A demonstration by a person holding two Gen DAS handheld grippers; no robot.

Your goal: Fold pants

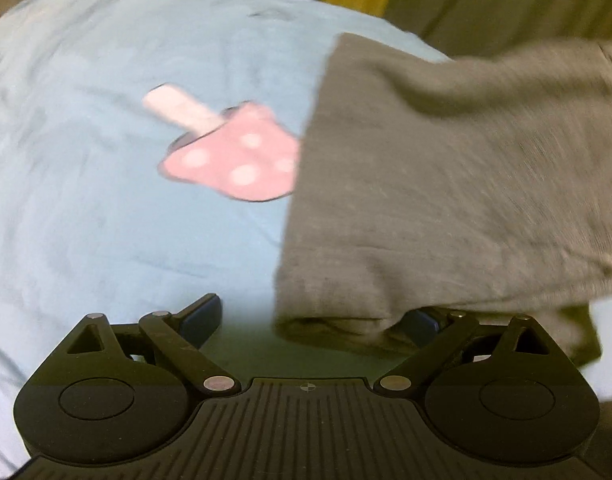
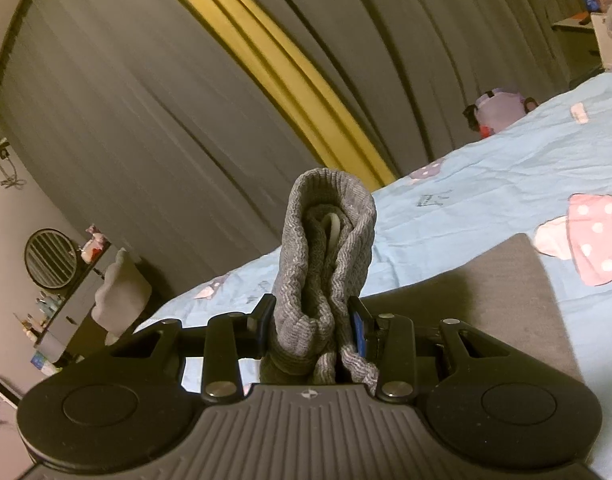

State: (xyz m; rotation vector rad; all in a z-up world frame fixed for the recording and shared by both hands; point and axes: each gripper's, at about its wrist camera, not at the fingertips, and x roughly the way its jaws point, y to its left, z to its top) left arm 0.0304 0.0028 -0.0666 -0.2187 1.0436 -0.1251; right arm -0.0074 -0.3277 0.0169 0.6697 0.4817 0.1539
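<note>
The grey pants (image 1: 446,184) lie on a light blue bedsheet (image 1: 105,160), spreading from the middle to the right of the left wrist view. My left gripper (image 1: 314,316) is open and low over the sheet. The pants' near folded edge drapes over its right finger (image 1: 422,322), and its left finger (image 1: 201,314) is bare. My right gripper (image 2: 312,320) is shut on a bunched, ribbed part of the grey pants (image 2: 326,264) and holds it upright above the bed. More grey cloth (image 2: 506,300) trails down to the right of it.
The sheet has pink mushroom prints (image 1: 233,156), also visible in the right wrist view (image 2: 586,240). Grey and yellow curtains (image 2: 225,80) hang behind the bed. A shelf with a round fan (image 2: 49,258) stands at the left. A purple bag (image 2: 498,108) sits at the bed's far edge.
</note>
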